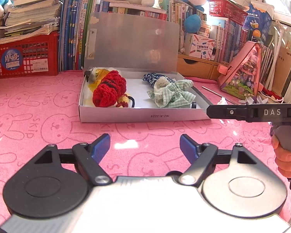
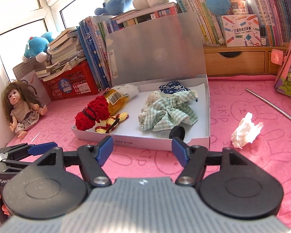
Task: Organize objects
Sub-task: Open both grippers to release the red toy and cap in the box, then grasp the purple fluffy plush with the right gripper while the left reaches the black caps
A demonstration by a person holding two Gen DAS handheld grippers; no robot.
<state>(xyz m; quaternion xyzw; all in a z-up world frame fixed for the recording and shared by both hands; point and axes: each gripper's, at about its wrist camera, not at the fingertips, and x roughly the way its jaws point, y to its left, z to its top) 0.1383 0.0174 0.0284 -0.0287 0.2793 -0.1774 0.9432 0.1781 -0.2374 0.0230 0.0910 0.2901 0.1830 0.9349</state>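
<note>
A flat white box [image 1: 141,115] [image 2: 141,142] lies on the pink rabbit-print cloth [image 1: 38,106] with its grey lid [image 1: 132,42] standing upright behind it. Inside it on the left are a red crochet piece [image 1: 108,89] [image 2: 91,112] and a yellow packet [image 2: 116,101]. On the right are a green checked cloth [image 1: 170,95] [image 2: 168,112], a blue patterned cloth [image 2: 172,87] and a small black disc [image 2: 177,132]. My left gripper [image 1: 144,138] is open and empty, short of the box's front wall. My right gripper [image 2: 142,140] is open and empty at that wall.
A doll [image 2: 21,104] sits at the far left by a red basket [image 1: 23,58] of books. A crumpled tissue [image 2: 246,130], a thin metal rod [image 2: 271,104] and a pink triangular bag [image 1: 244,71] lie to the right. Books, plush toys and wooden drawers [image 2: 234,60] line the back.
</note>
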